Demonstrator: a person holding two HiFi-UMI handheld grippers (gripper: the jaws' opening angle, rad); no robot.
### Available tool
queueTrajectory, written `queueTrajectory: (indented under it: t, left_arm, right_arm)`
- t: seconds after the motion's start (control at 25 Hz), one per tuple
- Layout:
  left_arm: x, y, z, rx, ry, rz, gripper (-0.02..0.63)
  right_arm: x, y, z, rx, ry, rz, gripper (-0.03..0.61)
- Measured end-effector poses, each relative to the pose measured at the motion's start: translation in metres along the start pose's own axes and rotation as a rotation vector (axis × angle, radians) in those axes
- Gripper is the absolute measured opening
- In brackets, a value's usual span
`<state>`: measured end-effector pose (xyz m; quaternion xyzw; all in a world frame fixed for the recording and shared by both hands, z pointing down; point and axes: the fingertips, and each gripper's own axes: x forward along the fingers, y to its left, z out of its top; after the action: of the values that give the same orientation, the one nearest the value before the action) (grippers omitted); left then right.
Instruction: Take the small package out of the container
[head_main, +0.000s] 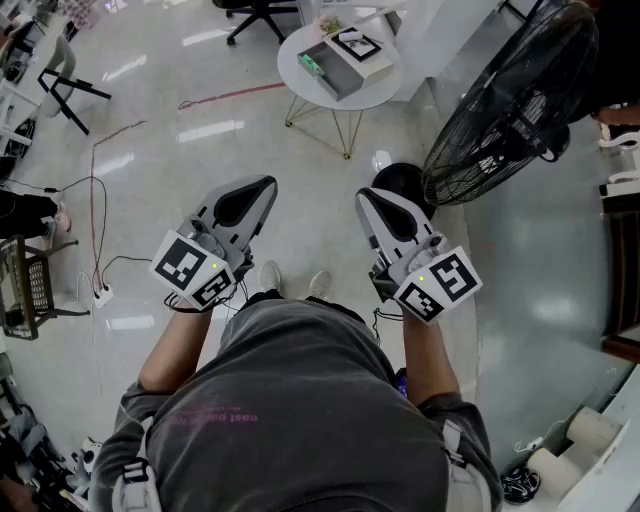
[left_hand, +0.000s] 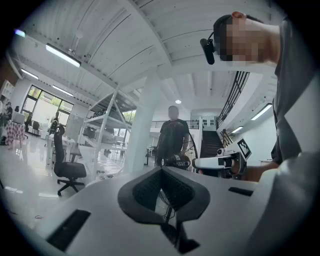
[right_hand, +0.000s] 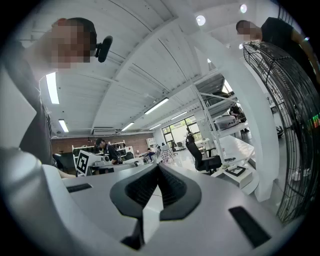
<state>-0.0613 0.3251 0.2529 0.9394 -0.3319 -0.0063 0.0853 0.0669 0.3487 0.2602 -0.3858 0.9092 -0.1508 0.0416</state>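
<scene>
A round white table (head_main: 385, 85) stands far ahead on the floor. On it lies an open grey container (head_main: 338, 72) with something small and green (head_main: 312, 65) at its left end; I cannot tell if that is the package. My left gripper (head_main: 262, 187) (left_hand: 161, 170) is held level at waist height with its jaws shut and empty. My right gripper (head_main: 367, 199) (right_hand: 157, 166) is level beside it, its jaw tips meeting with nothing between them. Both are well short of the table.
A big black floor fan (head_main: 510, 100) (right_hand: 295, 125) stands at the right near the table. A white box with a square marker (head_main: 360, 47) shares the table. An office chair (head_main: 258, 12) is behind it. Cables (head_main: 100, 200) and a power strip (head_main: 100, 295) lie left. A person (left_hand: 172, 135) stands ahead.
</scene>
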Motion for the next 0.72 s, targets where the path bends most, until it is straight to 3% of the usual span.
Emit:
queueTrajectory:
  t: [0.36,0.72]
  left_arm:
    - [0.004,-0.01,-0.002,0.0,-0.004,0.004,0.014]
    - [0.001,-0.036,-0.008,0.01,-0.015,0.044,0.014]
  right_arm:
    - [-0.009,-0.007,-0.008,-0.025,0.016,-0.03,0.021]
    - [-0.037,-0.012,-0.014,-0.016,0.016,-0.007,0.021]
